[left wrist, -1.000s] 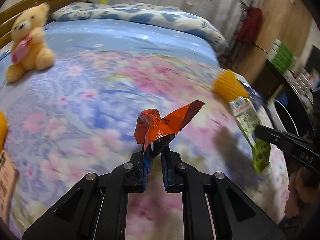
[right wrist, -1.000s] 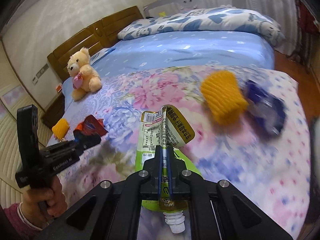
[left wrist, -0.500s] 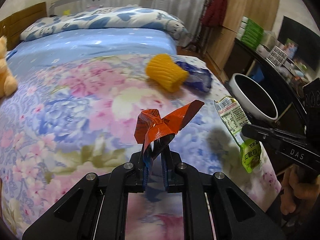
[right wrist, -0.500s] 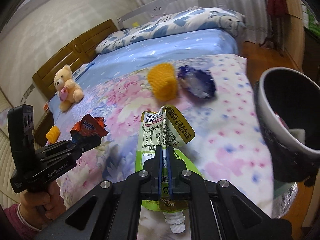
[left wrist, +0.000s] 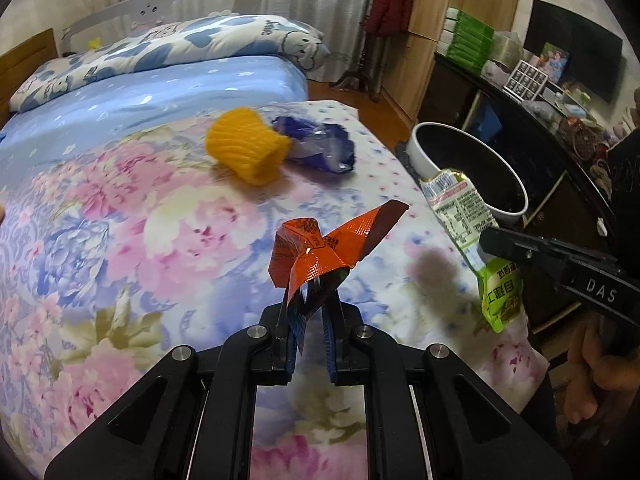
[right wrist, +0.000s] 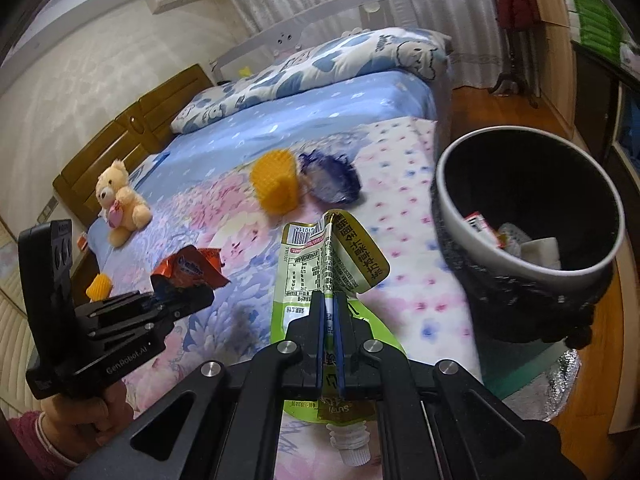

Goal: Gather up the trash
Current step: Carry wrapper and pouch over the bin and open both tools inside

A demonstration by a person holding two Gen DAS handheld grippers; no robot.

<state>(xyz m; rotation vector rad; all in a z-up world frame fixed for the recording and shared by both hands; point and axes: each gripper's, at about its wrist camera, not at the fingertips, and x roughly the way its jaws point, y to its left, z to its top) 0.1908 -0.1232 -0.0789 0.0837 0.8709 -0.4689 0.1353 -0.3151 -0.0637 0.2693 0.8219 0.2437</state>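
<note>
Okay, I've got both claws loaded: my right gripper (right wrist: 329, 312) is clamped on the green pouch (right wrist: 320, 264), my left gripper (left wrist: 310, 312) pinched on the orange wrapper (left wrist: 320, 248). Key thing now is the bin (right wrist: 452, 200): it sits off the bed's edge to my right, nearer the right claw, so that pouch should go first.
</note>
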